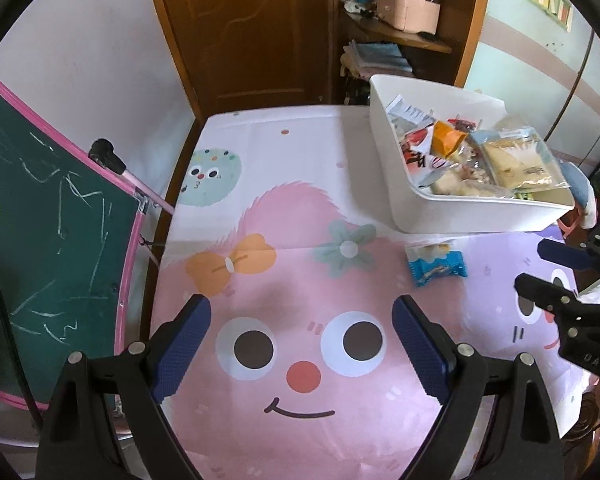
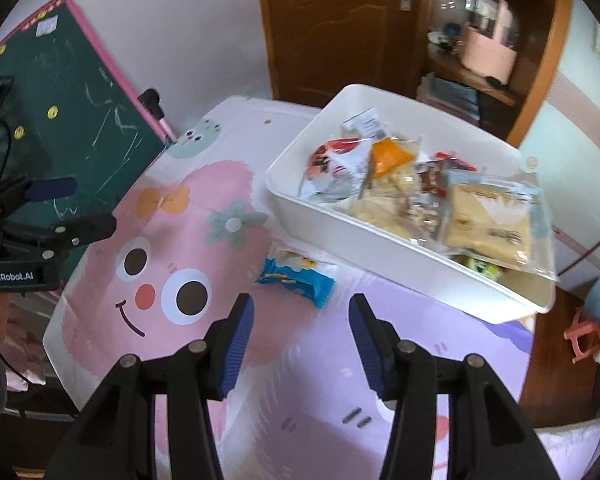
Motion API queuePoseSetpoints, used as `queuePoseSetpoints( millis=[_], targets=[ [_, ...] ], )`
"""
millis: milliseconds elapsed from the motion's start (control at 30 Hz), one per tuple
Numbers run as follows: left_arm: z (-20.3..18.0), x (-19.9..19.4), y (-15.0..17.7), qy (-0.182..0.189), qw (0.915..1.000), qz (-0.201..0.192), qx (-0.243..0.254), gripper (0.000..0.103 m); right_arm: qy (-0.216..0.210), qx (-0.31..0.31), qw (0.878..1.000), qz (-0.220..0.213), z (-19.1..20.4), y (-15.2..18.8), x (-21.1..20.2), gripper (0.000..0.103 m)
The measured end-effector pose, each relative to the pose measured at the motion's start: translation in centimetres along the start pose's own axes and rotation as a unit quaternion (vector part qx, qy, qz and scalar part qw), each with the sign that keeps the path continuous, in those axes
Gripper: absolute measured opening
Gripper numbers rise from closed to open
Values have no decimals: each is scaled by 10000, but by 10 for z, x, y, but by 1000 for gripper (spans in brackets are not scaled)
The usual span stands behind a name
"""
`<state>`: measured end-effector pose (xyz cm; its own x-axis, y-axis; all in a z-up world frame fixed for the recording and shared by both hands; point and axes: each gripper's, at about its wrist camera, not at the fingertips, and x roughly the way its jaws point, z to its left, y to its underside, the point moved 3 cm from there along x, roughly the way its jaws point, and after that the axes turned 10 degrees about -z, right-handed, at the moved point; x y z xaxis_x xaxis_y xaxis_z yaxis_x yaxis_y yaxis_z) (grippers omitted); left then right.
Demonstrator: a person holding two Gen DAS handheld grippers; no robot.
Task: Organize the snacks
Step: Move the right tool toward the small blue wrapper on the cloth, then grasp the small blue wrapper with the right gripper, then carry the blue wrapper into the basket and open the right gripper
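Task looks nearly done, judging by the layout; the white bin (image 2: 380, 236) at the far right of the worktop (image 1: 300, 160) already holds a heap of snack packets (image 2: 384, 184), including a large pale biscuit pack (image 2: 492, 220) on top; only one blue snack packet (image 2: 298, 278) shows outside it, lying flat on the cartoon-print cloth (image 1: 284, 312) just beside the bin's near wall, not touching it as far as can be told; left tongs (image 1: 302, 344) spread wide, nothing between the pads, over the pink face print; right tongs (image 2: 302, 344) partly open, empty, aimed down at the cloth near the blue packet; likely remaining step: grab that packet, drop it in the bin; no other loose snacks visible on the cloth.
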<state>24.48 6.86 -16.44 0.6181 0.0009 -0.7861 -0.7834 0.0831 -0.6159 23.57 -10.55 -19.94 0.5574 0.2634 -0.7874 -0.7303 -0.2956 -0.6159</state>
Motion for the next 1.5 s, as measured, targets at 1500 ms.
queuePoseSetpoints(
  millis=[1500],
  targets=[
    [-22,78,14,525,9963,675,-65,91,-755,-580,9919,843,30,32,84,24]
  ],
)
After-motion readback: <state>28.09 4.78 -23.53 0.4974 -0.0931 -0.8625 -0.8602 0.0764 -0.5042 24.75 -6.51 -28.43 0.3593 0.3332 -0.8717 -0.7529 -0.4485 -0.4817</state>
